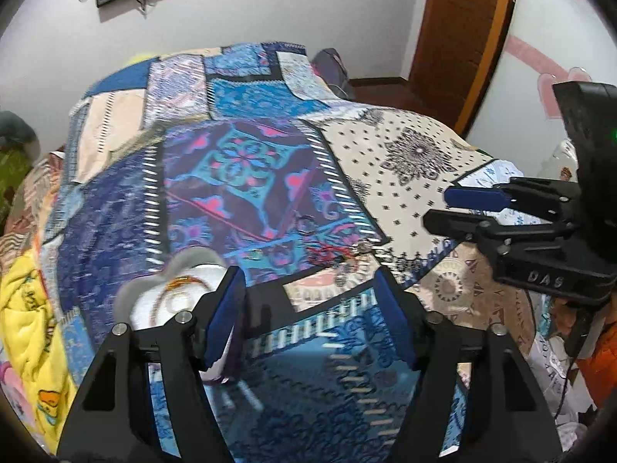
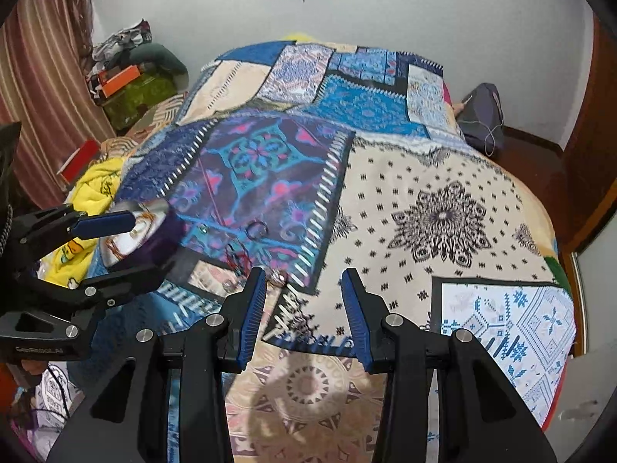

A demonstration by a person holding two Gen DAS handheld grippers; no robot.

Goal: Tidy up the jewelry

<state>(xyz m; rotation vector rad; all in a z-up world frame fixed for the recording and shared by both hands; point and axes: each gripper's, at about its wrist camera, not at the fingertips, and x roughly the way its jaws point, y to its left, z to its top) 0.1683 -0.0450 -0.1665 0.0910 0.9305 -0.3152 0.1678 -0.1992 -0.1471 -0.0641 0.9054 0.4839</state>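
Both grippers, left and right, are spread wide; jewelry is seen mid-frame on the bedspread.

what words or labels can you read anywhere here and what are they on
"DAS": raised letters on the black body of the right gripper, seen from the left wrist view.
Small white print on the black body of the left gripper: too blurred to read.
Dark marks on the yellow blanket: not readable.
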